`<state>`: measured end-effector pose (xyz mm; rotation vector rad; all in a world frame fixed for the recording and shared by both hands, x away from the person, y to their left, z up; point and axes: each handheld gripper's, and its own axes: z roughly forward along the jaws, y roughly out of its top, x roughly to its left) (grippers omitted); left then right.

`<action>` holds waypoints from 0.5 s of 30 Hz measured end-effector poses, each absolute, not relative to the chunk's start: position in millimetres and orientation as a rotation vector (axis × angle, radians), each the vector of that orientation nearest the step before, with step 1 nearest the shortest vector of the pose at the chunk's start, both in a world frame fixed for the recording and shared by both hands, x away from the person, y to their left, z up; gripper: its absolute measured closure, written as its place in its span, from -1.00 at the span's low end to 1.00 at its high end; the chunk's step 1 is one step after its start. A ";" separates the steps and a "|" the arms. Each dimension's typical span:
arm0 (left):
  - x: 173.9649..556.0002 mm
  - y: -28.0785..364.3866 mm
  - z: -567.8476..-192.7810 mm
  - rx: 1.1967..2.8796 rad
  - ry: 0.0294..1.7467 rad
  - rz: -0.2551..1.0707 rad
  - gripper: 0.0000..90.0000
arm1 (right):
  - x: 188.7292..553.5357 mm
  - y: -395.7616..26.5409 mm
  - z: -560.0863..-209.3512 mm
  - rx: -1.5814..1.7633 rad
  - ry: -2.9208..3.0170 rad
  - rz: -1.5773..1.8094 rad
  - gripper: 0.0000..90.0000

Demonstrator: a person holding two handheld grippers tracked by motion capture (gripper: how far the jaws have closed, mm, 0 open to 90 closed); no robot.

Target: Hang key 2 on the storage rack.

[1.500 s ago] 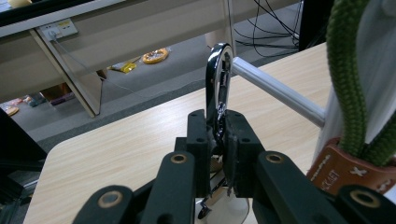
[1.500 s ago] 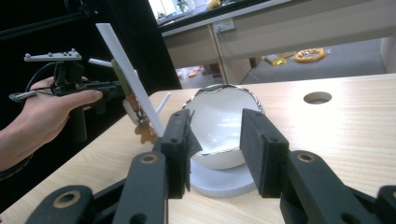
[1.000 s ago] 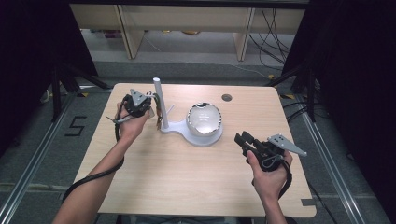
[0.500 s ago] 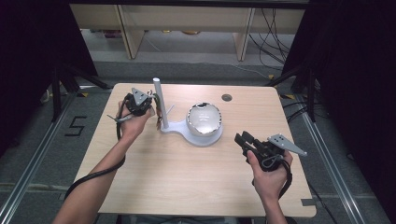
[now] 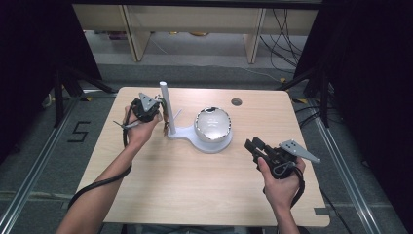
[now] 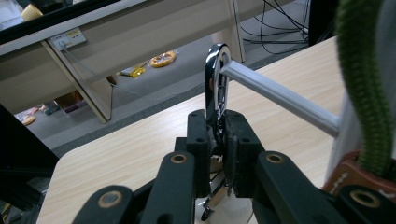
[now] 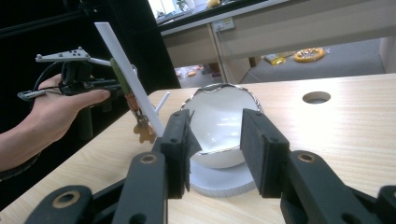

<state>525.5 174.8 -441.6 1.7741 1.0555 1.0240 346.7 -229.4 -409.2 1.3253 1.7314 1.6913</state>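
Note:
A white stand [image 5: 190, 134] carries an upright post [image 5: 165, 105] with thin side pegs and a shiny white bowl [image 5: 213, 124]. My left gripper [image 6: 217, 135] is shut on a silver carabiner [image 6: 215, 79], whose top loop sits against a white peg [image 6: 280, 98]. A green cord [image 6: 366, 84] and a brown leather tag [image 6: 359, 170] hang by the post. In the high view the left gripper [image 5: 158, 111] is right beside the post. My right gripper [image 5: 252, 145] rests near the table's right front, open [image 7: 217, 140] and holding nothing, pointed at the bowl [image 7: 224, 121].
A round cable hole [image 5: 236, 102] lies in the wooden table [image 5: 195, 190] behind the bowl. Wooden shelving legs [image 5: 253, 41] and loose cables stand on the floor beyond the far edge. Dark curtains flank both sides.

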 end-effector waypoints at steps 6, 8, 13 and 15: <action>524.4 170.9 -442.7 1.774 1.047 1.025 0.80 | 346.7 -230.5 -409.3 1.320 1.730 1.687 0.41; 523.7 170.7 -442.4 1.774 1.047 1.035 0.80 | 346.9 -230.7 -409.6 1.313 1.729 1.686 0.41; 522.3 170.0 -443.0 1.781 1.039 1.043 0.80 | 347.6 -231.2 -410.1 1.301 1.728 1.680 0.41; 521.9 169.6 -444.2 1.781 1.035 1.037 0.80 | 347.1 -230.7 -409.6 1.315 1.730 1.679 0.41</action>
